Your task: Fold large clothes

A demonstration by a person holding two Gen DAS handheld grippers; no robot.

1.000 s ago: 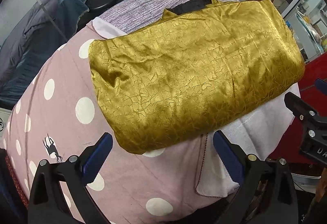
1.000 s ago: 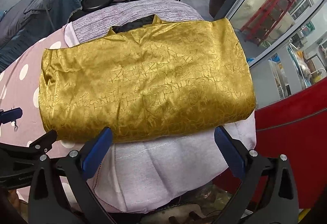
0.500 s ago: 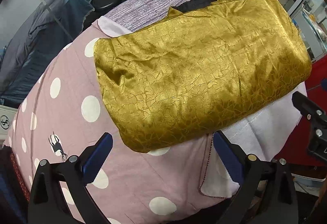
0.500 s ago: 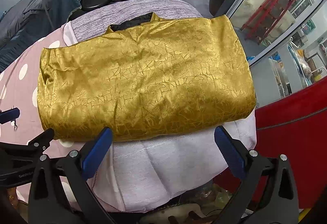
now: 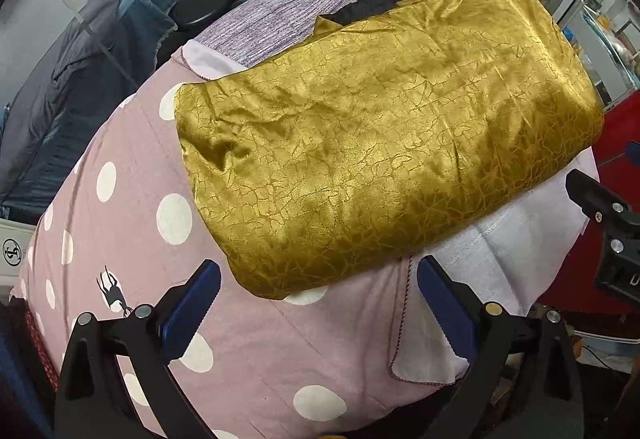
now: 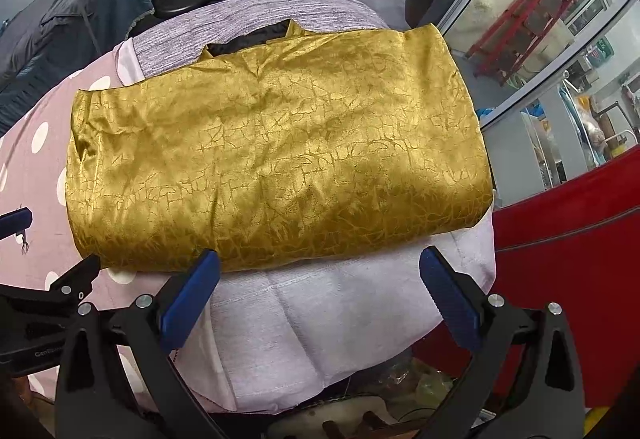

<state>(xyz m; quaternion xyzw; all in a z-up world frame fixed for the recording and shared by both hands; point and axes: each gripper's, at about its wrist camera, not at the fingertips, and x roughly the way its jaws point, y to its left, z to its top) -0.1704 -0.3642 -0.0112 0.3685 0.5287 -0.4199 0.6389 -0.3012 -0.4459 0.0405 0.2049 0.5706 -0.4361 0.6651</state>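
Note:
A shiny gold garment [image 5: 380,151] lies folded into a wide rectangle on the cloth-covered table; it also shows in the right wrist view [image 6: 276,159]. A dark lining [image 6: 248,39] peeks out at its far edge. My left gripper [image 5: 318,299] is open and empty, just in front of the garment's near left corner. My right gripper [image 6: 320,287] is open and empty, just in front of the garment's near edge. The right gripper's body [image 5: 612,231] shows at the right of the left wrist view. Neither gripper touches the garment.
The table carries a pink polka-dot sheet [image 5: 120,239], a pale lilac cloth [image 6: 304,319] and a grey-purple cloth [image 5: 288,15]. A red panel [image 6: 572,247] stands at the right. A blue-grey covered seat [image 5: 80,71], black stool [image 5: 200,7] and shelving stand behind.
My left gripper has pulled back and drifted left a little, so the gold garment sits further right and higher in its view. The right gripper and garment have barely moved.

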